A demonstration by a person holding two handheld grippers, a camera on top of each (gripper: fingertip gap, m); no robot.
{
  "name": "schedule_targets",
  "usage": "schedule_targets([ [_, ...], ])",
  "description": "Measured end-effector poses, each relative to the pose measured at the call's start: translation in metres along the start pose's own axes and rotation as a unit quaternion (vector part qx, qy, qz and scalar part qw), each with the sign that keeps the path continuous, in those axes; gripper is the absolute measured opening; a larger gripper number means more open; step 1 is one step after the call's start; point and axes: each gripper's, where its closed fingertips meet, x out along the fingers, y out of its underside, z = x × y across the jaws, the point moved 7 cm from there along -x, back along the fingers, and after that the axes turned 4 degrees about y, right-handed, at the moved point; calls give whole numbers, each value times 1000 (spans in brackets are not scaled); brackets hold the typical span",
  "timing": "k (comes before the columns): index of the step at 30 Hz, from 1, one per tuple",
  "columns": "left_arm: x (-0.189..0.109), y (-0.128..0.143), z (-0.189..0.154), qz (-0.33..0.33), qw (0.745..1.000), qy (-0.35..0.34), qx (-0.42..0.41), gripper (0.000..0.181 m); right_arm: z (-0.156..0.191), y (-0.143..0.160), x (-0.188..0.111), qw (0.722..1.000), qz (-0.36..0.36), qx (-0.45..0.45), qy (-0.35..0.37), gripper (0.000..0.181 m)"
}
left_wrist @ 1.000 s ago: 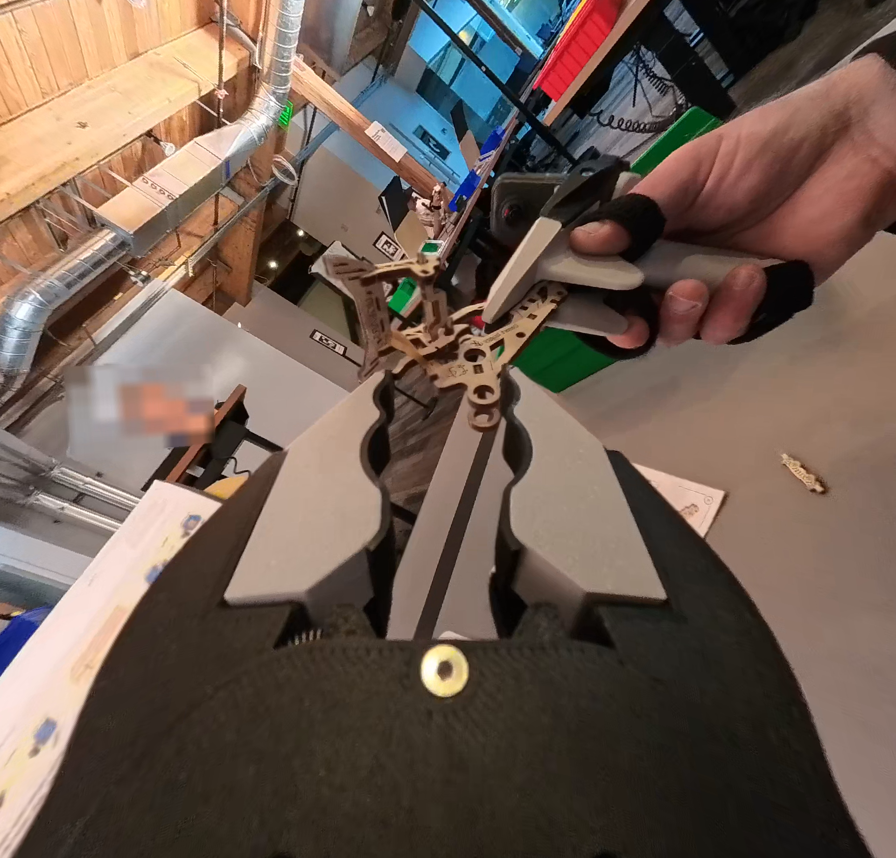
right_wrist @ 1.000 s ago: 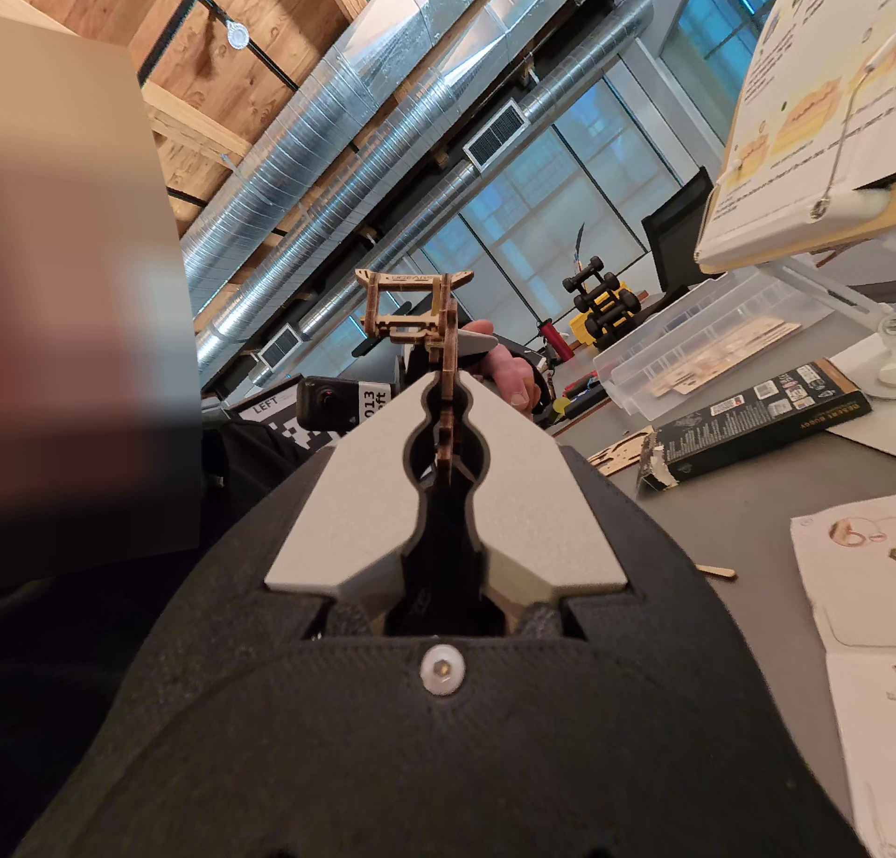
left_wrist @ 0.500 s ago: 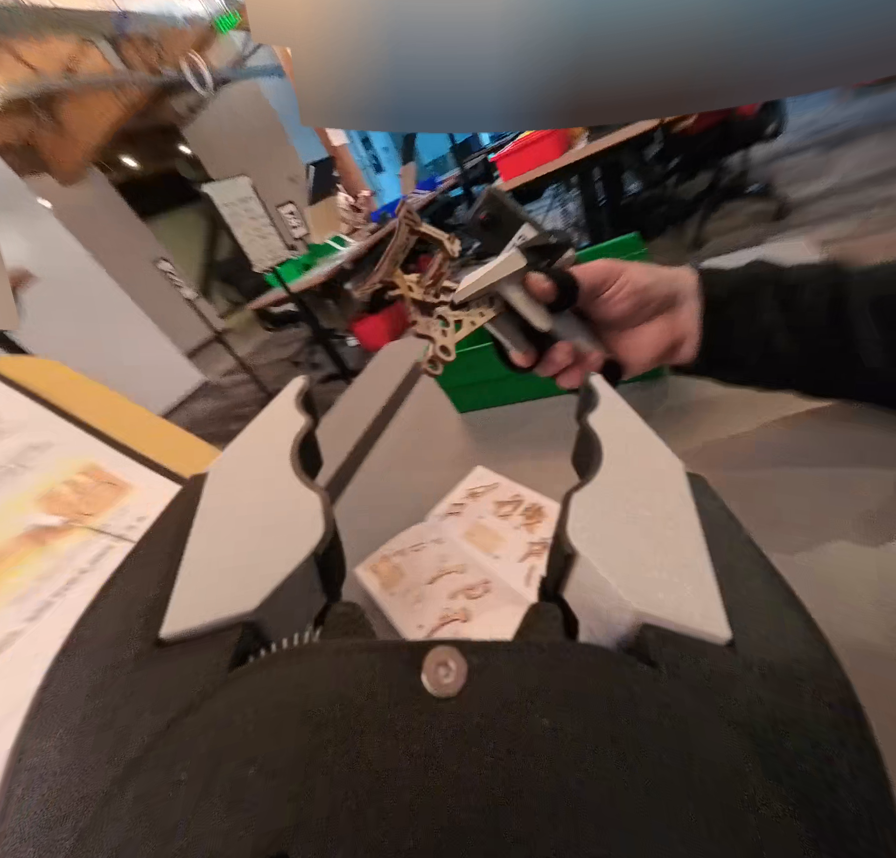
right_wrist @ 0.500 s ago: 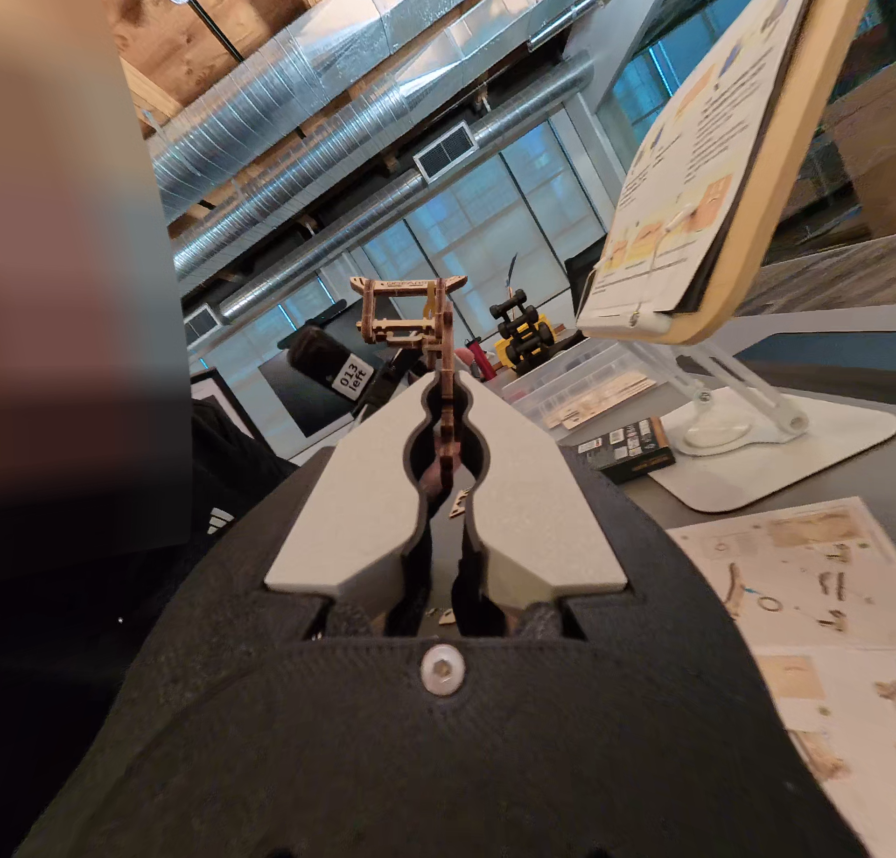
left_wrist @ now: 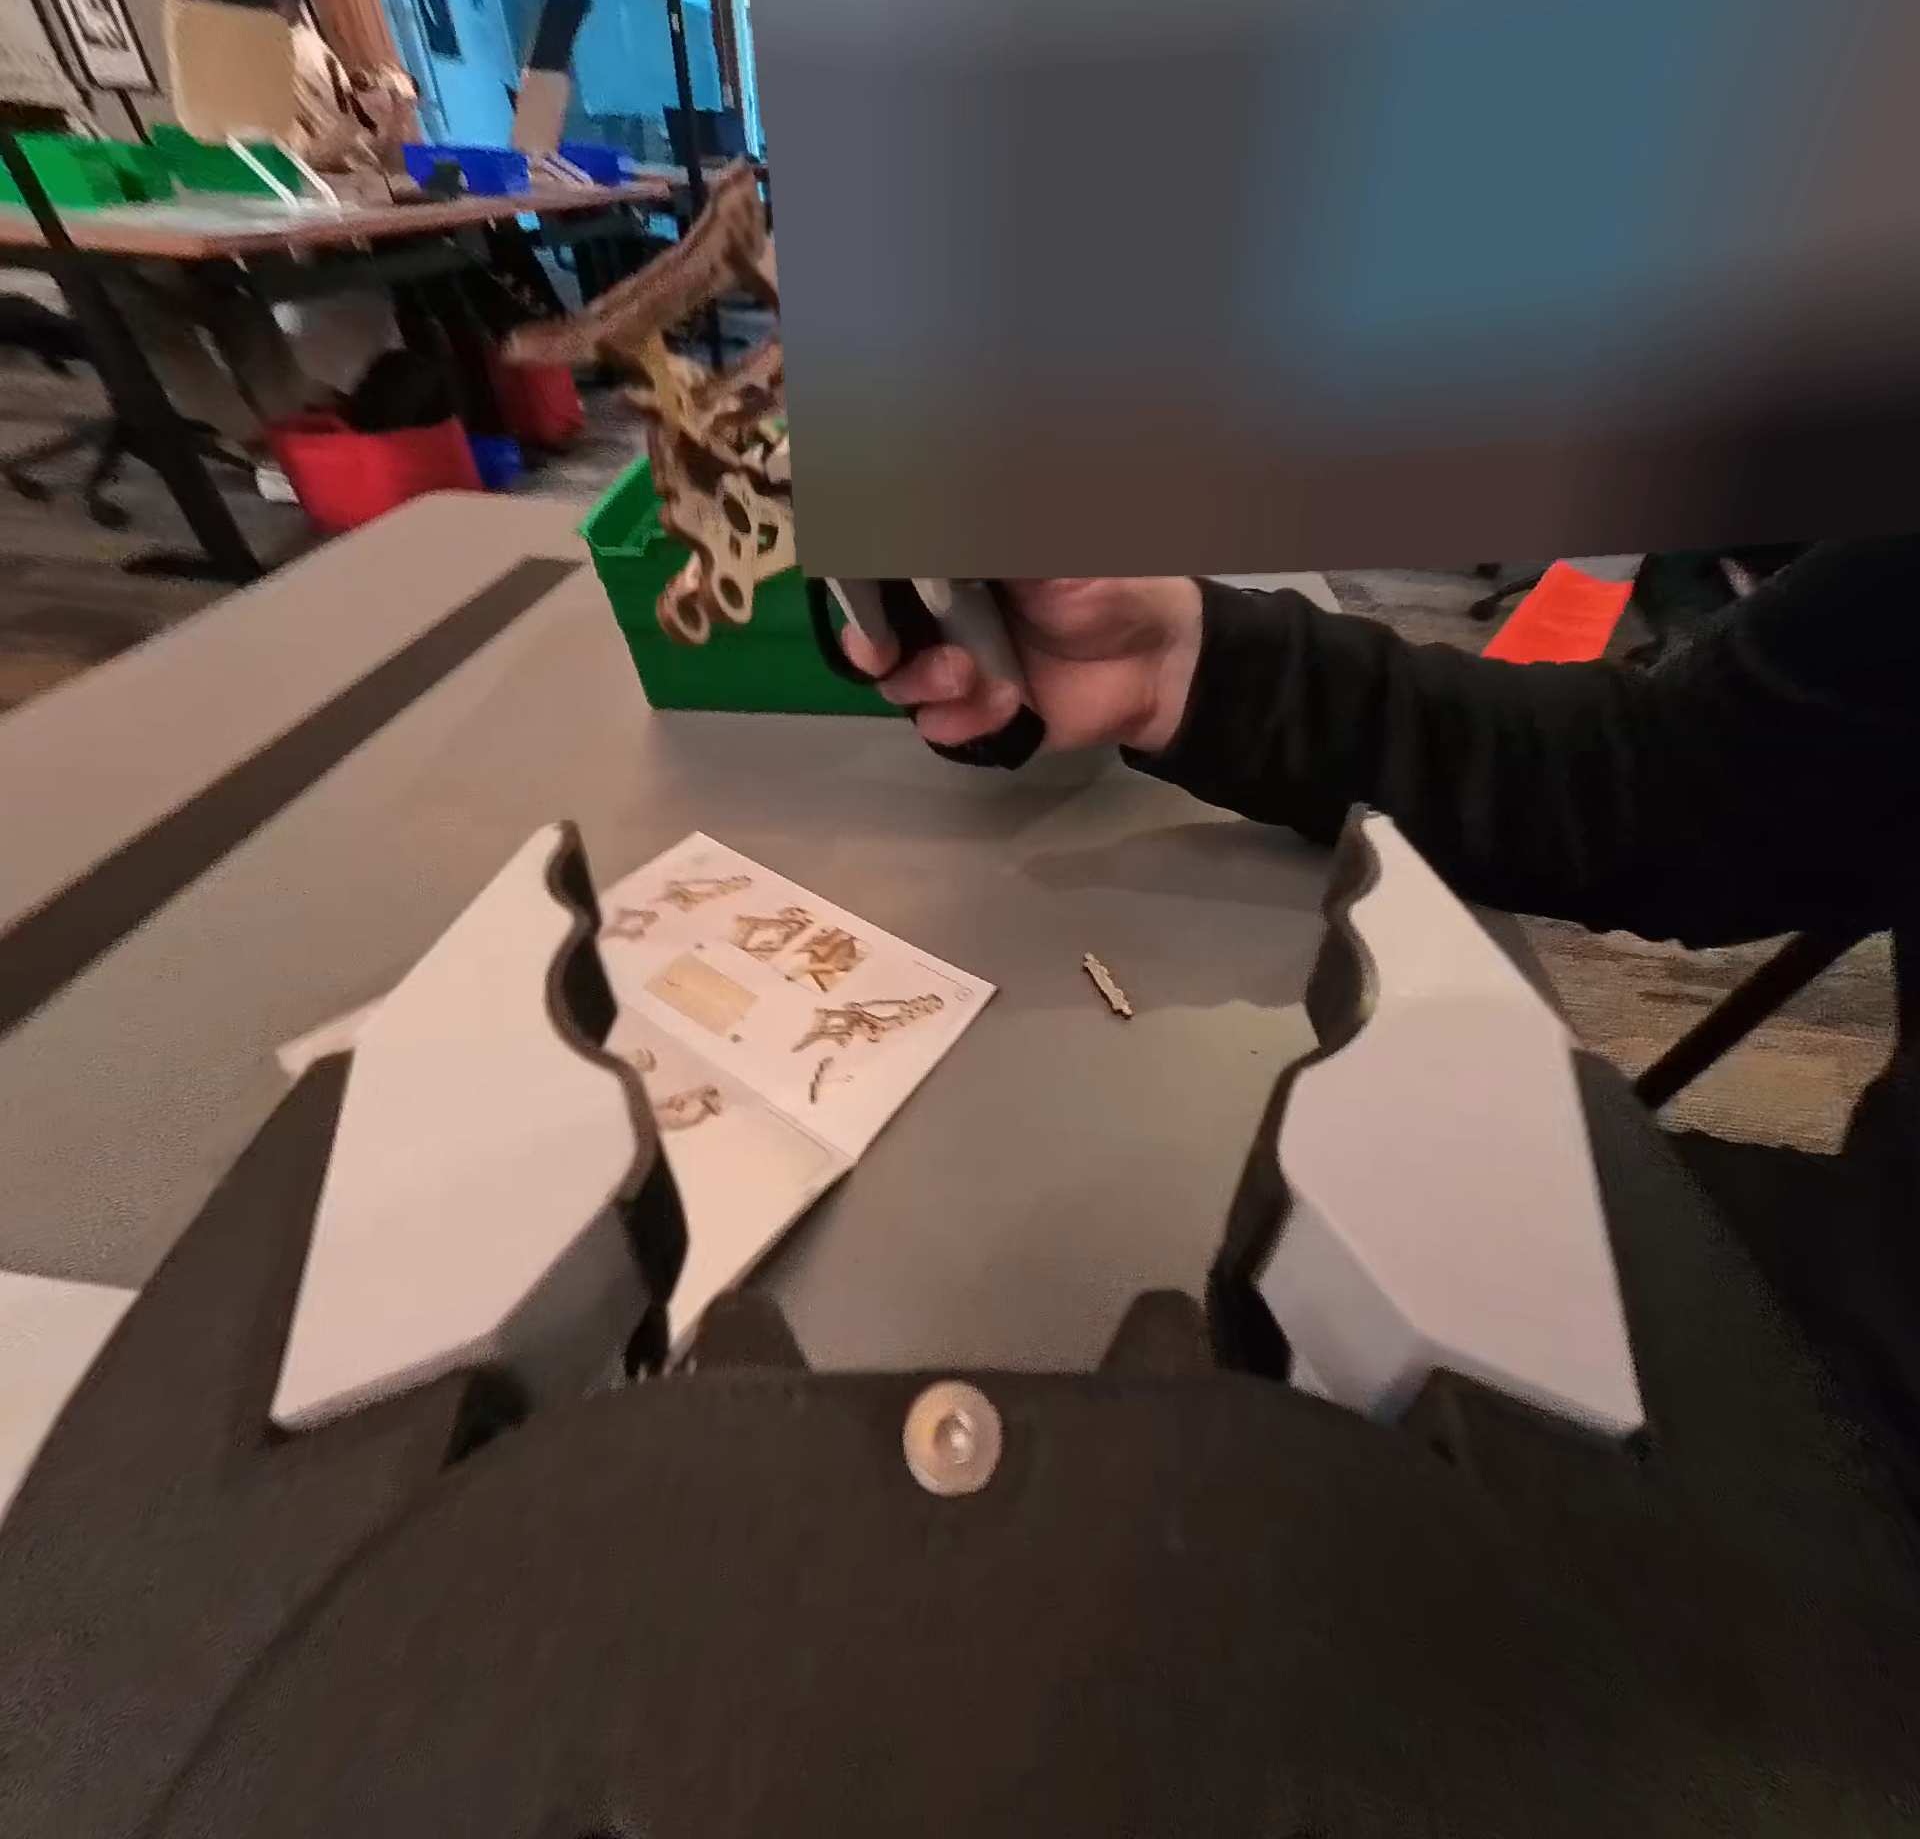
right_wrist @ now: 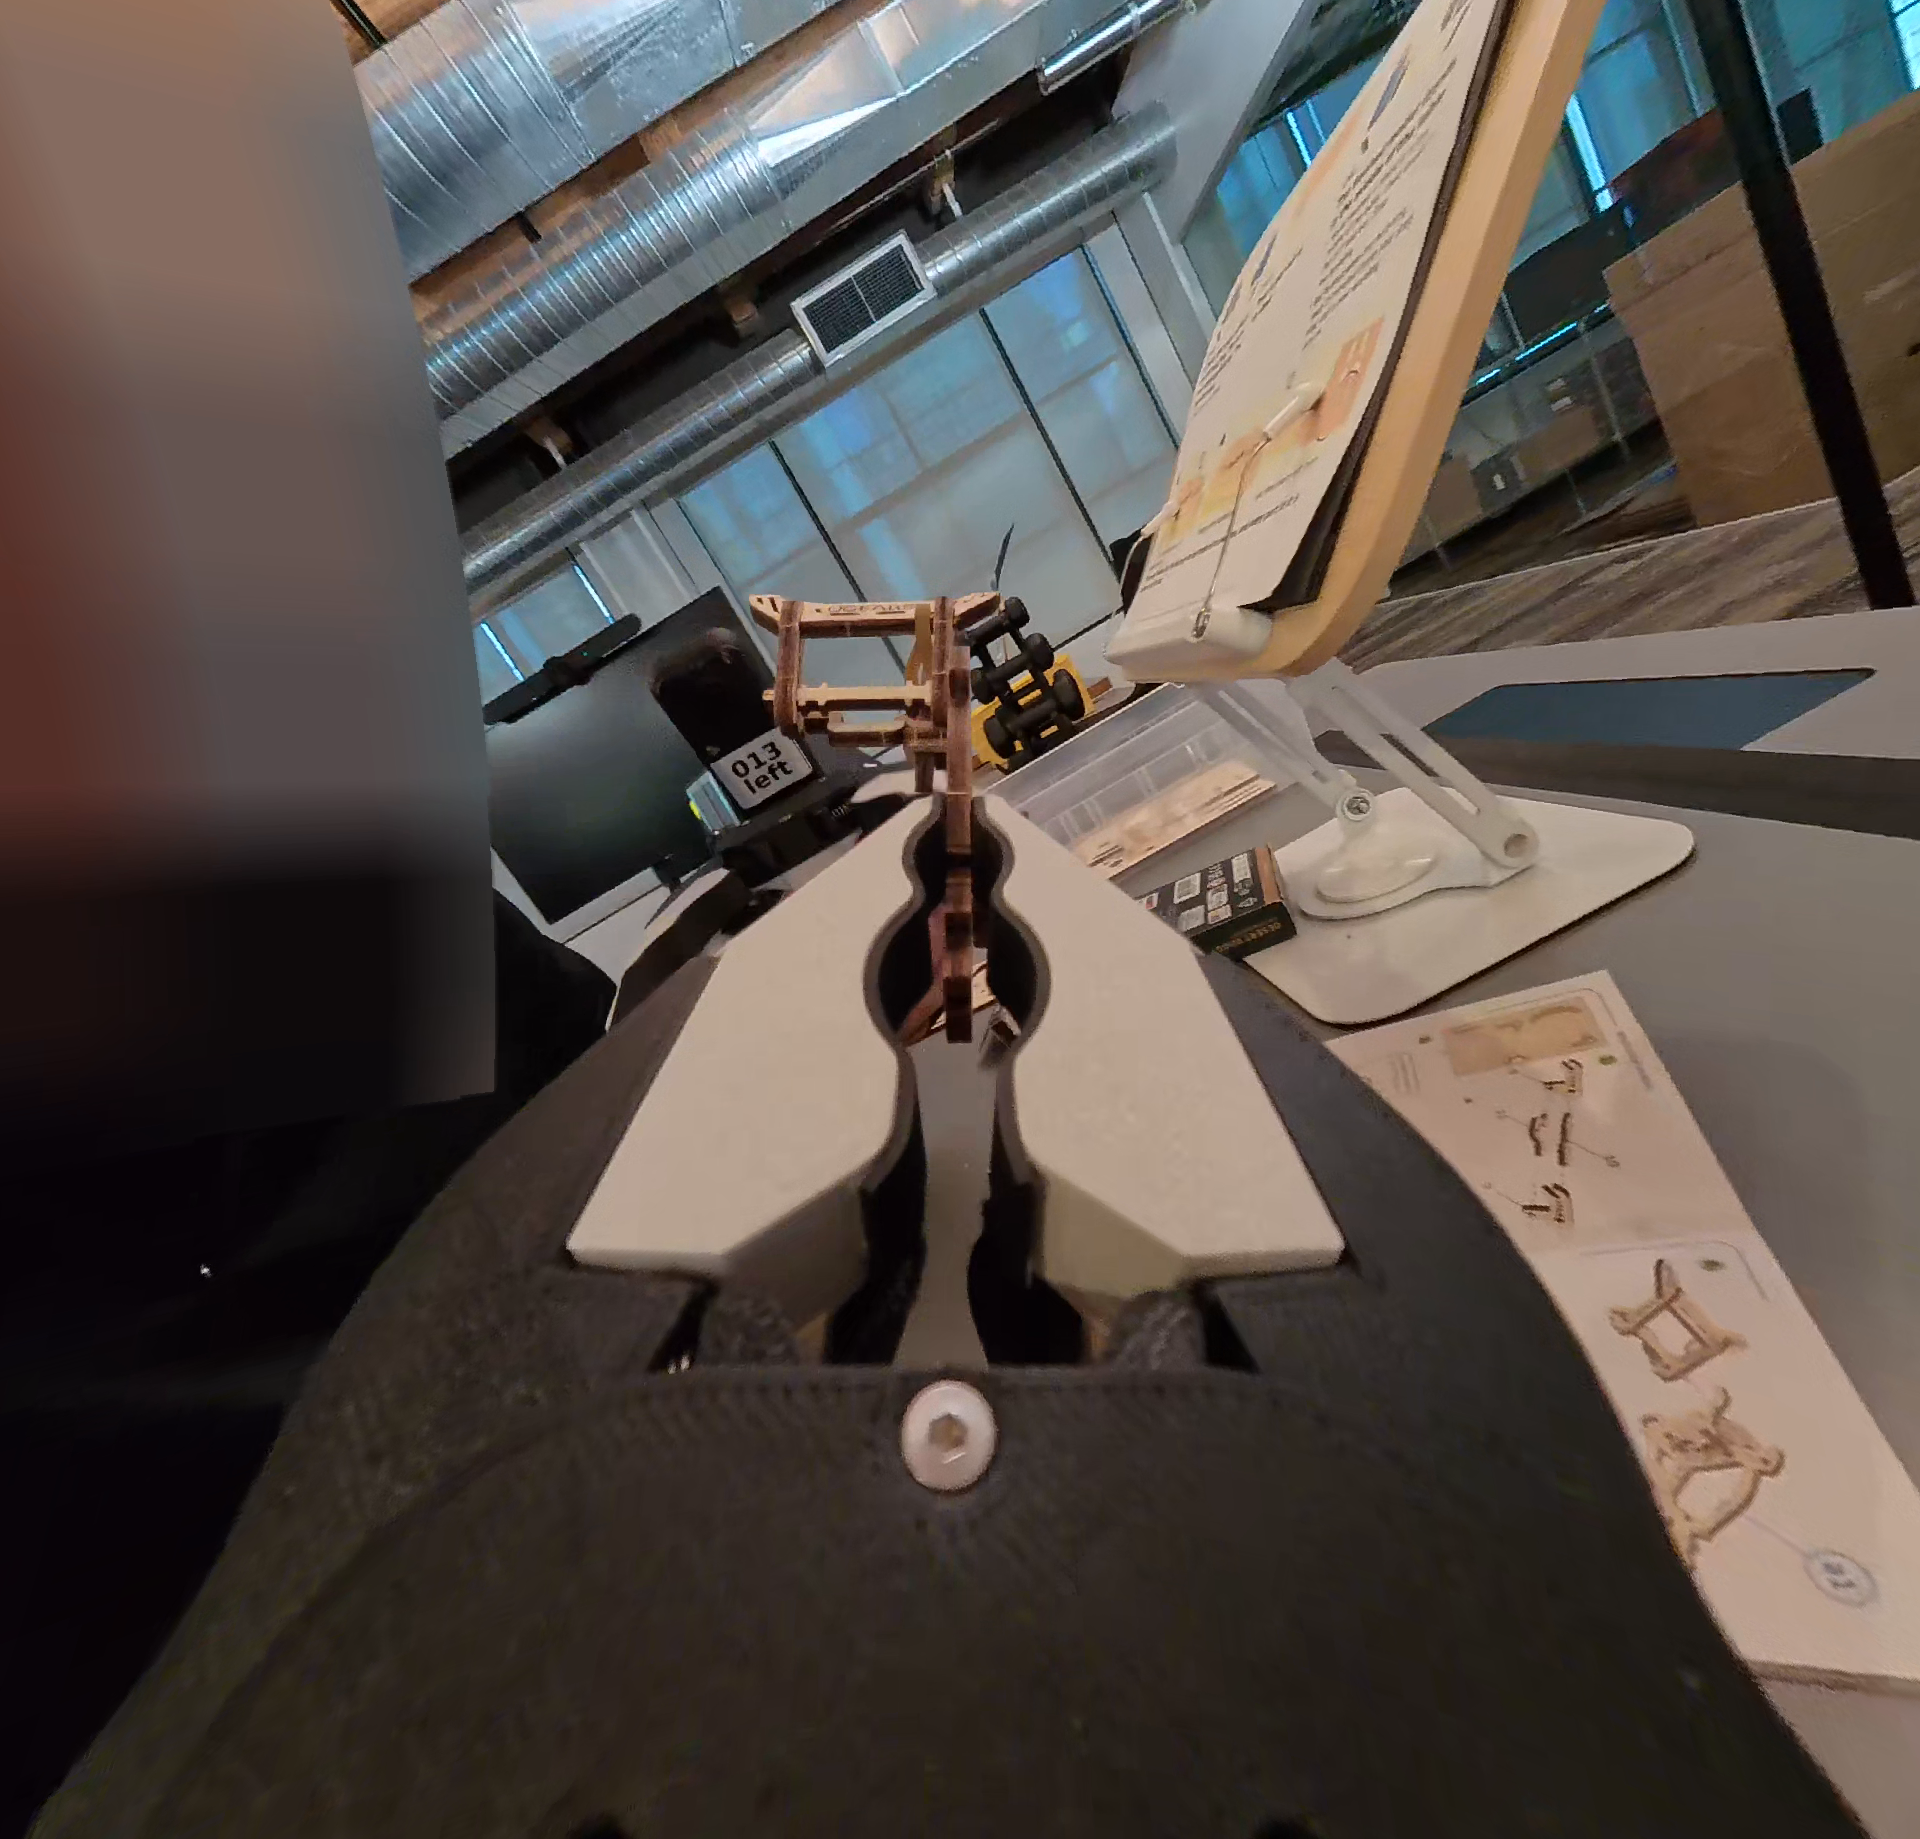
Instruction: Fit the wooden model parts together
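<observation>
The right tool (right_wrist: 951,854) clamps the wooden model (right_wrist: 883,688) upright between its fingers, above the grey bench (left_wrist: 1039,1145). The left tool (left_wrist: 951,1041) hangs spread wide and empty over an instruction sheet (left_wrist: 790,979), near a small loose wooden piece (left_wrist: 1107,984).

Tan model (right_wrist: 883,698); grey desk (left_wrist: 1039,1166); green bin (left_wrist: 727,657); white pictured sheet (left_wrist: 790,979); black sleeve (left_wrist: 1507,781).

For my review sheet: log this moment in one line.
left tool: open, empty | right tool: shut on brown laser-cut wooden model assembly | small loose wooden strip: on grey table
</observation>
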Motion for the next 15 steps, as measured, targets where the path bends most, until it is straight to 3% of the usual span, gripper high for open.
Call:
schedule_targets([
  [6,-5,38,6,22,999,-5,-42,76,-4,1,-5,999,1,-18,27,0],
  [13,-7,50,9,23,1000,-13,-13,6,-6,4,-5,998,14,-45,49,0],
  [15,-7,55,11,33,999,-25,-9,0,-7,2,-8,997,10,-50,58,0],
])
